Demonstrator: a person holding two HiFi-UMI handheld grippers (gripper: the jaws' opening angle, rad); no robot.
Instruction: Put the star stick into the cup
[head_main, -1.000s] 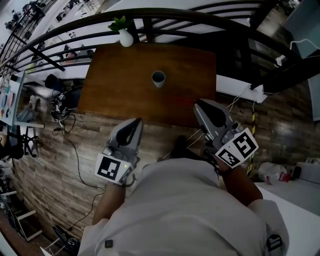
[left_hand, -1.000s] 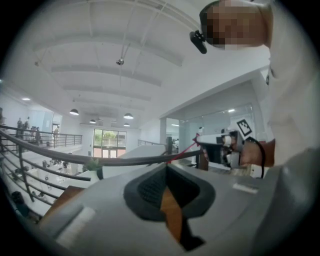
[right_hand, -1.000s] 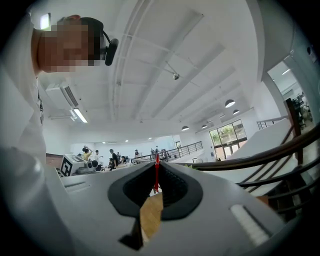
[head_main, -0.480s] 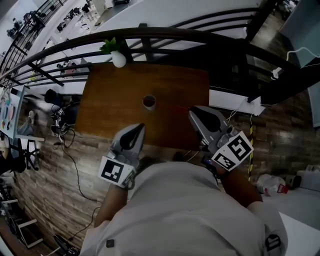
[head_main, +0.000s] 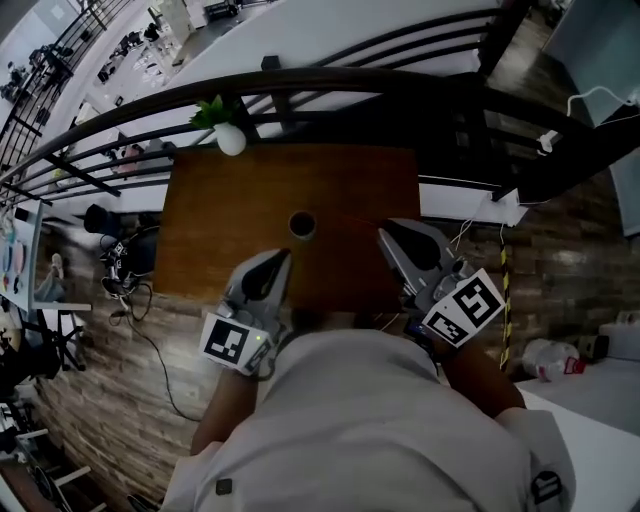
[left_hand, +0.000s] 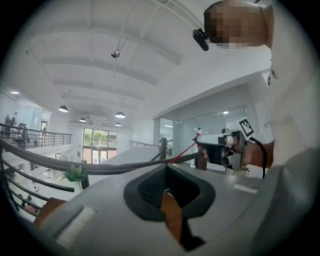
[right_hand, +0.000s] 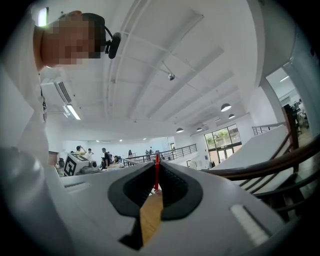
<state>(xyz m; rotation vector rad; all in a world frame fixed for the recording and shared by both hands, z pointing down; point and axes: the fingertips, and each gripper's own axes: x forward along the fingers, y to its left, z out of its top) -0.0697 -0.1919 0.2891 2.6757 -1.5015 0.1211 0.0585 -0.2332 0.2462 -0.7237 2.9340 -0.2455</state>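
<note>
The star stick (right_hand: 156, 176) shows in the right gripper view as a thin red rod standing straight up between the jaws of my right gripper (right_hand: 156, 167). They are pressed together on it near its lower end. I cannot make out the star from here, and the cup is out of this view.

In the left gripper view, my left gripper (left_hand: 167, 172) has its jaws pressed together with nothing between them. Only a strip of the brown surface shows through the slit. Off to the side the right gripper is visible with the red stick slanting out from its tip. The cup is out of this view too.

In the head view, the cup (head_main: 302, 224) stands upright in the middle of the surface (head_main: 210, 230), with no stick in it. The left gripper is on my side of the cup, over the near edge. The right gripper is to the right of the cup and near it, tip turned toward it.

I judge the pick-up done. What is left is to carry the stick over the cup's mouth, lower it in and let go.
</note>
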